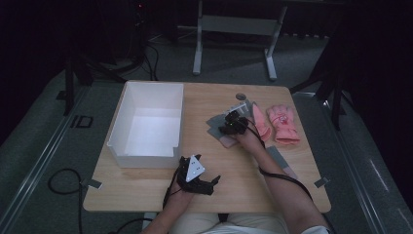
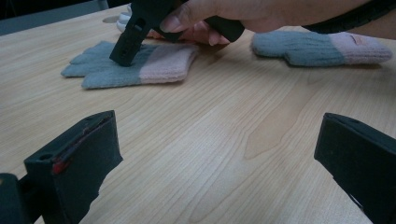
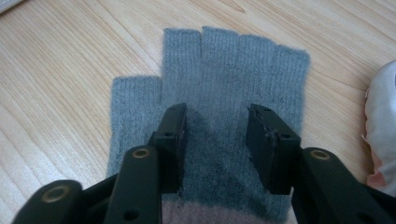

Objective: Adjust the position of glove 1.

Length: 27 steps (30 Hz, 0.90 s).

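Observation:
A grey knit glove with a pink cuff (image 1: 215, 127) (image 2: 126, 65) (image 3: 224, 84) lies flat on the wooden table (image 1: 234, 170), right of centre. My right gripper (image 1: 229, 127) (image 3: 217, 123) points down onto its palm. The jaws stand apart with flat, unpinched fabric between their tips, which rest on or just above the knit. A second grey glove with a pink cuff (image 1: 280, 158) (image 2: 322, 46) lies nearer the person, beside the right forearm. My left gripper (image 1: 207, 183) (image 2: 215, 158) rests by the table's front edge, jaws wide apart and holding nothing.
A white open box (image 1: 146, 124) takes up the table's left half. Two pink gloves (image 1: 284, 124) lie at the back right, one partly behind the right hand. A pale glove (image 3: 380, 107) lies just right of the grey one. A small round disc (image 1: 240, 96) sits near the far edge.

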Tool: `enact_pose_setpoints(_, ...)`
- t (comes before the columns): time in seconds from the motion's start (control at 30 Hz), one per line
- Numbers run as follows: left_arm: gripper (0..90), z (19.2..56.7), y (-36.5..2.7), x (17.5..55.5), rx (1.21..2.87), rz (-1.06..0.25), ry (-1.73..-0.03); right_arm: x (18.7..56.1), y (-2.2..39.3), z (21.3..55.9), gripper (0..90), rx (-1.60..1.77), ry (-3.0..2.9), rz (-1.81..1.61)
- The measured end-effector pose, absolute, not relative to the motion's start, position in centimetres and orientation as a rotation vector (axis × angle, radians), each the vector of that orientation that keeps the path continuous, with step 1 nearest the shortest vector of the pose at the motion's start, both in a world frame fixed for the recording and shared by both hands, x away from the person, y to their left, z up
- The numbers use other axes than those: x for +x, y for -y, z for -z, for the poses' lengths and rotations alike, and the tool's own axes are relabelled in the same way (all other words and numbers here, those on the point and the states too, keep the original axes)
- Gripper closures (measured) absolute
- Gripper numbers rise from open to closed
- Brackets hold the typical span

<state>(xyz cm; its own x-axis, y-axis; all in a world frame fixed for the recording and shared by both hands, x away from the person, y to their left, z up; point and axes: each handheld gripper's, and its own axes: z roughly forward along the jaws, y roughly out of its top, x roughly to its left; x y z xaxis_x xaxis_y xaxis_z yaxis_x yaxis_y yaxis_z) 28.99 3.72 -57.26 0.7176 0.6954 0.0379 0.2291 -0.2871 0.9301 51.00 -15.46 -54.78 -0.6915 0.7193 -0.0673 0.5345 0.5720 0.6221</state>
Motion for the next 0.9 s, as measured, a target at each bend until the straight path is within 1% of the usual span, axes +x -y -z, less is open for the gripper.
enact_pose_setpoints(0.1, 0.0, 57.3, -3.7, 29.0, 1.850, -0.546, -0.722, 51.0, 15.4, 54.8, 65.4, 1.049, -2.489, -0.839)
enact_pose_setpoints(0.17, 0.0, 57.3, -3.7, 29.0, 1.850, -0.546, -0.723, 50.9, 15.2, 54.7, 66.9, 1.045, -2.485, -0.821)
enact_pose_setpoints(0.27, 0.0, 57.3, -3.7, 29.0, 1.850, -0.543, -0.724, 50.8, 14.7, 54.6, 74.6, 1.035, -2.490, -0.789)
enact_pose_setpoints(0.33, 0.0, 57.3, -3.7, 29.0, 1.848, -0.540, -0.726, 50.9, 14.7, 54.4, 81.4, 1.081, -2.497, -0.800)
enact_pose_setpoints(0.37, 0.0, 57.3, -3.8, 29.0, 1.847, -0.538, -0.726, 51.0, 14.8, 54.4, 82.5, 1.110, -2.502, -0.807)
enact_pose_setpoints(0.53, 0.0, 57.2, -3.8, 29.0, 1.847, -0.538, -0.727, 50.8, 15.0, 53.6, 84.7, 1.170, -2.539, -0.813)
enact_pose_setpoints(0.67, 0.0, 57.3, -3.7, 29.0, 1.848, -0.540, -0.723, 49.8, 15.6, 52.1, 84.9, 1.194, -2.496, -0.881)
enact_pose_setpoints(0.9, 0.0, 57.2, -3.8, 29.0, 1.851, -0.544, -0.727, 45.6, 16.7, 48.8, 84.8, 1.221, -2.391, -0.996)
